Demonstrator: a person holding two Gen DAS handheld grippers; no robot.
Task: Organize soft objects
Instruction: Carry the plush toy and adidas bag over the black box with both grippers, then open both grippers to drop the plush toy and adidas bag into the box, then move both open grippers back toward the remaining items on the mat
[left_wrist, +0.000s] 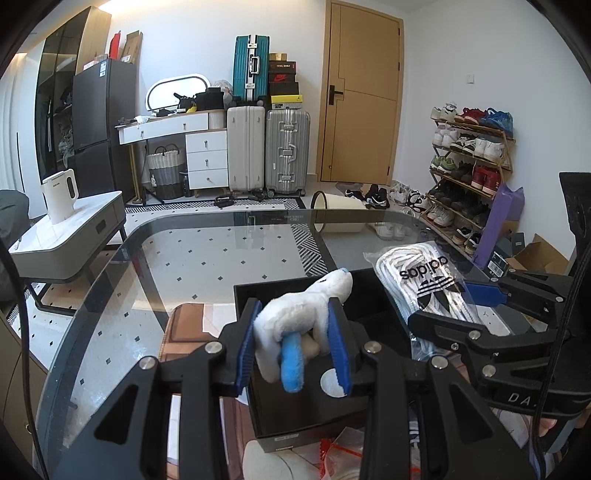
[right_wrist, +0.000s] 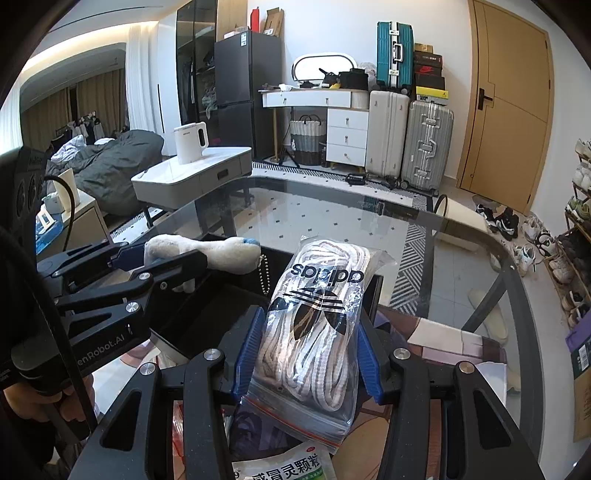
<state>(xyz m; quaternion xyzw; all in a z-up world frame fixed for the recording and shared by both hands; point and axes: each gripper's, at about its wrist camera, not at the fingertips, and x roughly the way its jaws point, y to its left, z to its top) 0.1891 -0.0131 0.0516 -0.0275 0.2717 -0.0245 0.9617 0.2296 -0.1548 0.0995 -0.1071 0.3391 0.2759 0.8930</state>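
White plush toy (left_wrist: 295, 321) in left claw (left_wrist: 295, 343); right claw (right_wrist: 306, 350) grips bagged laces (right_wrist: 314, 332).

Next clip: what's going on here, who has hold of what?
A person works two handheld grippers over a glass table. The left gripper is shut on a white and blue plush toy, held above an open black box. The right gripper is shut on a clear bag of white laces, beside the toy and also over the box. Neither item has been let go into it yet.
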